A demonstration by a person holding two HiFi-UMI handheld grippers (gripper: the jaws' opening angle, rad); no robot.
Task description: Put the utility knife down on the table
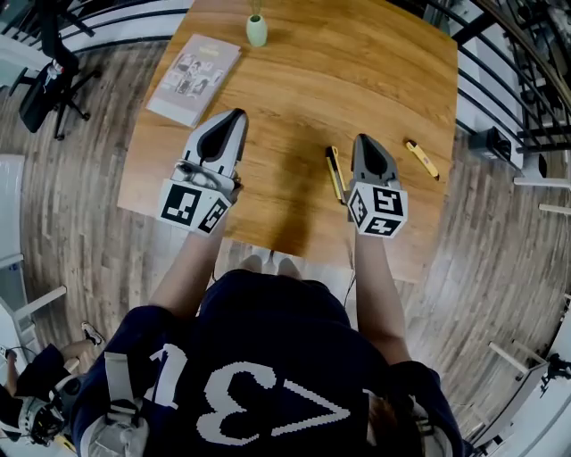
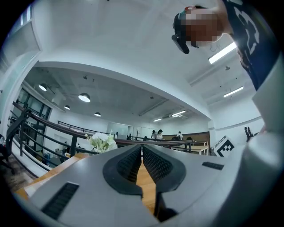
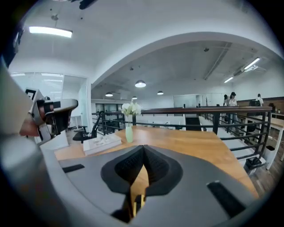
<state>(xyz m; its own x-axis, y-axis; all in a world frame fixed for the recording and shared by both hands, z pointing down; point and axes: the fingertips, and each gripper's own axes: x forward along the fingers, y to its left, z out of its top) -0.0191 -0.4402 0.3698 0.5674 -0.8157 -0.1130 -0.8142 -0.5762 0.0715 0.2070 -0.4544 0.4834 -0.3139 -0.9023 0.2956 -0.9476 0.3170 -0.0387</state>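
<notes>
Nearest, at the bottom of the head view, the person's dark shirt (image 1: pixel 259 375) fills the frame, and both bare forearms reach up toward the middle of it.

The left hand-held gripper (image 1: pixel 232 120) sits left of centre over the near part of the bench (image 1: pixel 294 80). Its jaws are drawn together at the tips, with only a thin slit of bench wood showing between the pads and nothing in them.

The right hand-held gripper (image 1: pixel 364 143) sits right of centre. Its jaws also meet at the tips, and no thing is clamped there. Low in its gap a sliver of yellow and black shows against the wood.

The utility knife (image 1: pixel 335 172) – black with a yellow edge – lies flat on the bench just beside the right hand-held gripper, on its centre-frame side, running near to far.

Further right lies a small yellow tool (image 1: pixel 422 159), apart from both. Toward the upper left a book (image 1: pixel 194 78) lies near the bench edge. At the top centre stands a pale green vase (image 1: pixel 257 29) – white flowers show in it in the gripper views. Beyond it, a black railing (image 1: pixel 116 20) crosses the upper left.
</notes>
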